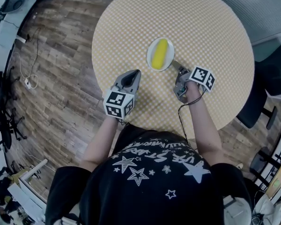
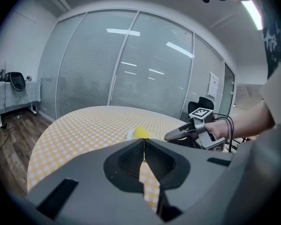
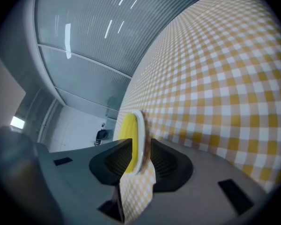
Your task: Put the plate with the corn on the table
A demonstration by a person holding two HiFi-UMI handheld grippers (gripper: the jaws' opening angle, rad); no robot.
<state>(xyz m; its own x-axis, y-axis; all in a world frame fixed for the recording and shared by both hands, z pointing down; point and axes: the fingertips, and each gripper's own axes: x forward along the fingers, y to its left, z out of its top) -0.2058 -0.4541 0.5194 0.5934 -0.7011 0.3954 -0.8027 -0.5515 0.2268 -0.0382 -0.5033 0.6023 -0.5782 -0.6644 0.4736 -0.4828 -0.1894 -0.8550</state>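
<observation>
A white plate (image 1: 150, 61) with a yellow corn cob (image 1: 159, 53) on it rests near the middle of the round table (image 1: 206, 27), which has a yellow checked cloth. My right gripper (image 1: 176, 65) reaches the plate's near right edge. In the right gripper view its jaws (image 3: 140, 150) stand a little apart with the plate's rim (image 3: 141, 125) between them and the corn (image 3: 127, 131) beside the left jaw. My left gripper (image 1: 136, 74) hovers over the table in front and to the left of the plate, jaws (image 2: 144, 146) pressed together on nothing.
A dark office chair (image 1: 267, 78) stands by the table's right edge. Wooden floor (image 1: 61, 78) with cables lies to the left. The person's body is at the table's near edge. Glass partition walls (image 2: 122, 69) stand beyond the table.
</observation>
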